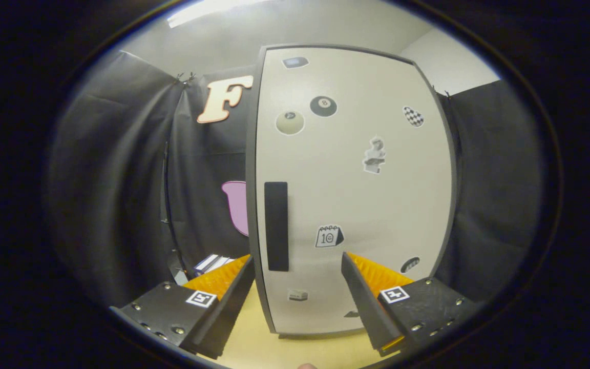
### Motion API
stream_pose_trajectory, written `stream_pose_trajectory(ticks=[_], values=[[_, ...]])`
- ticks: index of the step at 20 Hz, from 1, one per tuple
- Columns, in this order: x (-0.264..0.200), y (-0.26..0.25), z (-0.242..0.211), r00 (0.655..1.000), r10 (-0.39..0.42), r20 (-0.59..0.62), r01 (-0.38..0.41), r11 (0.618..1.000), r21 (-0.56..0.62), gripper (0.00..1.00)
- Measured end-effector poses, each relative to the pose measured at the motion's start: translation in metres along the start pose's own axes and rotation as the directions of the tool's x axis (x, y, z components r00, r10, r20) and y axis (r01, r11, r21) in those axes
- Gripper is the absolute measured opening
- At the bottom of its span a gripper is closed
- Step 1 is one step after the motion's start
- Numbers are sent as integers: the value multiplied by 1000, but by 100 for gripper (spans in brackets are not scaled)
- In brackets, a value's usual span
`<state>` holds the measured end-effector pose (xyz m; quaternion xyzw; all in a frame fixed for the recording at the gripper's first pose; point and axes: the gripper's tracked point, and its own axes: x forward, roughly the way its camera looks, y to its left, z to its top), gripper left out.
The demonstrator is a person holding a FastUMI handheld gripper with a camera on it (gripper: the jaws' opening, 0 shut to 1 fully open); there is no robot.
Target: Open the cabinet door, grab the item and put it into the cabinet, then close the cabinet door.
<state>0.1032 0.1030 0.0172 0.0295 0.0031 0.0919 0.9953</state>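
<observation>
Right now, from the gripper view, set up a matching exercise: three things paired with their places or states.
Things:
1. tall white cabinet door
2. black vertical handle
3. gripper

States:
A. open, fingers apart near the door's lower part
B. shut
C. on the door's left edge, above the fingers

Pairs: 1-B, 2-C, 3-A

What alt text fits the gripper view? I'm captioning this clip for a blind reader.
A closed pale cabinet door dotted with stickers stands just ahead of the open gripper, whose fingers are spread apart and hold nothing. A dark vertical handle sits near the door's left edge, above the gap between the fingers. The cabinet rests on a light wooden table.
</observation>
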Motion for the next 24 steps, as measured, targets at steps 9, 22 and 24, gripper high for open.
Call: stream_pose_trajectory(ticks=[9,22,24], values=[[-127,-37,-4,996,-87,-12,86,994,-63,100],[-175,-44,-7,986,-164,2,164,986,-38,100],[-175,-39,-4,987,-161,10,161,986,-29,100]])
